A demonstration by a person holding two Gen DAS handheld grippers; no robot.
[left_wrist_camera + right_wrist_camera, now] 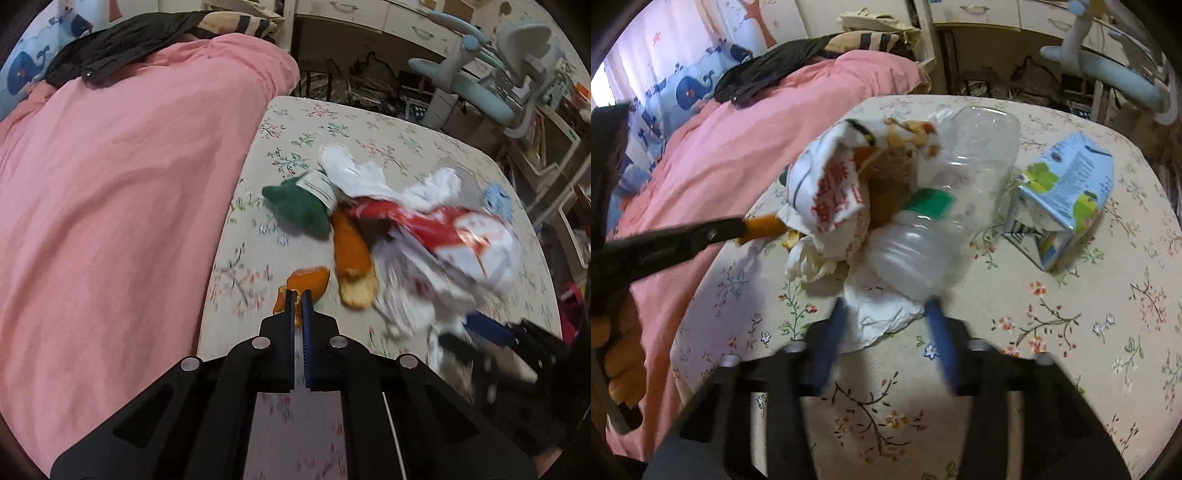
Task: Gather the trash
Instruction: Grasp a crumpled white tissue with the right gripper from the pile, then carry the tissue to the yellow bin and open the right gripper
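On the floral table (295, 122) lies a heap of trash. My left gripper (298, 295) is shut on a small piece of orange peel (310, 280) at the heap's near left edge. A longer orange peel (352, 258), a green cloth-like lump (295, 206) and a red-and-white wrapper (443, 229) lie beyond it. In the right wrist view, blurred, my right gripper (886, 310) is shut on a crumpled white paper (882, 310), both fingers against its sides. A clear plastic bottle (945, 192) with a green label lies just behind it, beside a white bag with red print (831, 192).
A light blue drink carton (1067, 199) lies apart at the table's right. A bed under a pink cover (110, 203) runs along the table's left side, dark clothing on its far end. A pale blue chair (517, 74) and cluttered shelves stand behind.
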